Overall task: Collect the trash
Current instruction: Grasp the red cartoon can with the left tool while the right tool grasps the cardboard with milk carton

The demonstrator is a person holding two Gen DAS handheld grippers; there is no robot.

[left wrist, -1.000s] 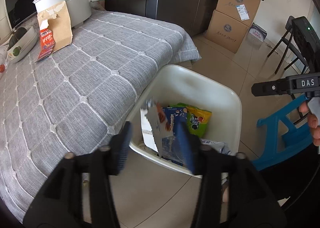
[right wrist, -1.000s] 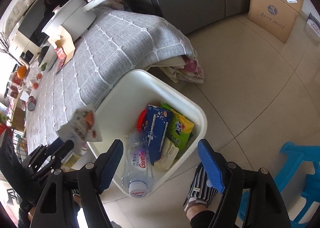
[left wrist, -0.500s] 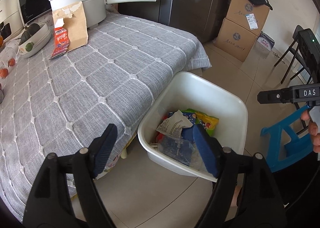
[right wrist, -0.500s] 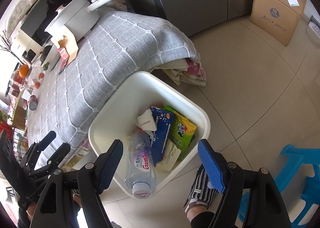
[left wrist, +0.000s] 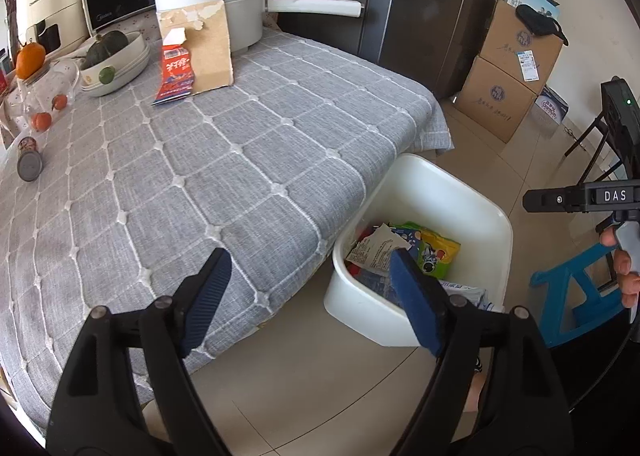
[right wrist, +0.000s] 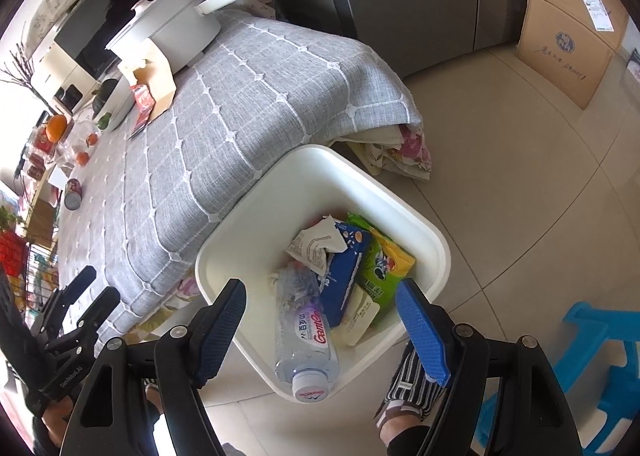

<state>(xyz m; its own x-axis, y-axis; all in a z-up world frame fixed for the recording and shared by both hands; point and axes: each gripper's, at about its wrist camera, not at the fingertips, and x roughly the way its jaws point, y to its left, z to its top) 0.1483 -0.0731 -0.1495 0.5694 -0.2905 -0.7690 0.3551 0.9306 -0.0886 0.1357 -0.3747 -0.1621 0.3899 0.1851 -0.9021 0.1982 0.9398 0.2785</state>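
Observation:
A white bin [left wrist: 472,200] [right wrist: 248,248] stands on the floor beside the table. In it lie a crumpled white wrapper [left wrist: 376,250] [right wrist: 316,246], a blue packet [right wrist: 344,272], a green packet [left wrist: 434,252] [right wrist: 382,268] and a clear plastic bottle [right wrist: 304,332]. My left gripper [left wrist: 312,296] is open and empty, above the table edge and the bin's near rim. My right gripper [right wrist: 320,316] is open and empty, above the bin. On the table a torn brown cardboard piece [left wrist: 206,44] and a red wrapper [left wrist: 174,74] lean by the pot.
The grey-clothed table [left wrist: 200,160] carries a white pot [left wrist: 224,0], a bowl with a squash [left wrist: 116,60], a can [left wrist: 30,162] and small fruit. Cardboard boxes [left wrist: 512,72] stand by the fridge. A blue stool [right wrist: 592,368] stands to the right of the bin.
My left gripper opened and let go of the white wrapper, which dropped into the bin. The left gripper then pulled back and up toward the table. The right gripper barely moved.

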